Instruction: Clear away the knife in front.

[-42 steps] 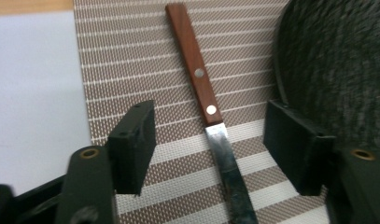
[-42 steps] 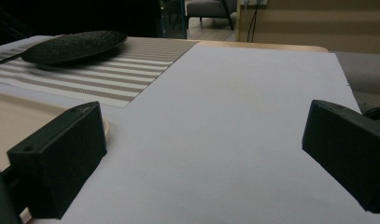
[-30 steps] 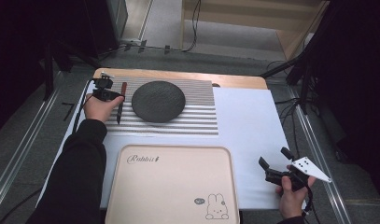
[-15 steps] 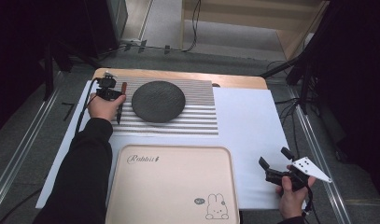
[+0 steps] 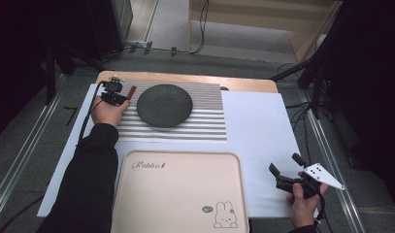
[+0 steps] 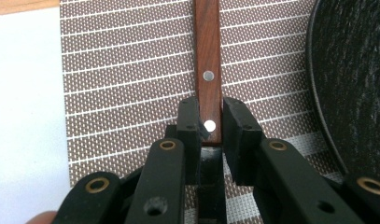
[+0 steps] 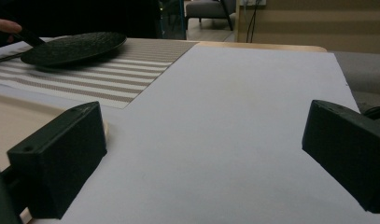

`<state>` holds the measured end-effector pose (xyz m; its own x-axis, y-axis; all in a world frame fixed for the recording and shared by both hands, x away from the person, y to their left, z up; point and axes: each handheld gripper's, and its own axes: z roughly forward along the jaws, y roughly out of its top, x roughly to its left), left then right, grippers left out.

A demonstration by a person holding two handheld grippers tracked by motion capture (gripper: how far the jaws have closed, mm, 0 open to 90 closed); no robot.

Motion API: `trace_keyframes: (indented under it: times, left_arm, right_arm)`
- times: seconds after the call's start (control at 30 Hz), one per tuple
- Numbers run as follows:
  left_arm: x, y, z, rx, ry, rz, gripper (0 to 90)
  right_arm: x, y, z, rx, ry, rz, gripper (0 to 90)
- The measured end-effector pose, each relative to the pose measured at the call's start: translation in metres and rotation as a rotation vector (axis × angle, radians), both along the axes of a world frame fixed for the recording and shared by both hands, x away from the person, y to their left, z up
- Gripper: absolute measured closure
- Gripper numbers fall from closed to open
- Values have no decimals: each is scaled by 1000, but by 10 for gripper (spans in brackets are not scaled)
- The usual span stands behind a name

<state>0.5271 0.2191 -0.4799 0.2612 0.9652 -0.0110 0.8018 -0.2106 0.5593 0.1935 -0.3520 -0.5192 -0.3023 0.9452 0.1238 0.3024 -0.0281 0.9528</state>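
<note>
A utensil's brown wooden handle [image 6: 207, 46] with two metal rivets lies on the striped placemat [image 6: 131, 70], left of a dark round plate [image 5: 164, 105]. My left gripper [image 6: 211, 107] points down over the handle's near end. Its jaws have just been closing and now flank the handle closely, with a thin gap still showing on the right side. In the high view the left gripper [image 5: 118, 94] is at the mat's far left, beside the handle [image 5: 130, 92]. My right gripper [image 5: 287, 170] hovers open and empty over the white sheet [image 5: 258, 131] at the near right.
A beige tray [image 5: 180, 194] with a rabbit print sits at the front centre. The plate [image 7: 75, 46] lies far off to the left in the right gripper view. Dark floor, cables and stands surround the table.
The left hand has shifted slightly toward the mat's far left corner, over the handle's end. The right hand and its gripper have stayed put.
</note>
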Motion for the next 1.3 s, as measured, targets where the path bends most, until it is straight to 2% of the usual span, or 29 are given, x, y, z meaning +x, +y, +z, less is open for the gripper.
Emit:
trace_keyframes:
  times: [0.17,0.5,0.6,0.73,0.97,1.13,1.17,1.3]
  left_arm:
    - [-1,0,1,7,4,-2,774]
    - [-8,6,12,-28,-7,2,774]
    - [-11,8,15,-26,-10,-9,774]
    - [-17,11,19,-44,-16,-6,774]
    - [-30,13,26,-67,-31,-32,774]
    - [-41,14,28,-98,-31,-40,774]
    - [-44,14,29,-115,-35,-41,774]
    - [-49,13,31,-103,-41,-70,774]
  right_arm:
    - [0,0,0,0,0,-2,0]
    - [0,0,0,0,1,0,0]
    - [0,0,0,2,0,0,0]
    - [0,0,0,-1,1,0,0]
    - [0,1,0,-1,2,1,0]
    - [0,1,0,-7,3,1,0]
    - [0,1,0,-8,4,0,0]
    - [0,2,0,-12,3,2,0]
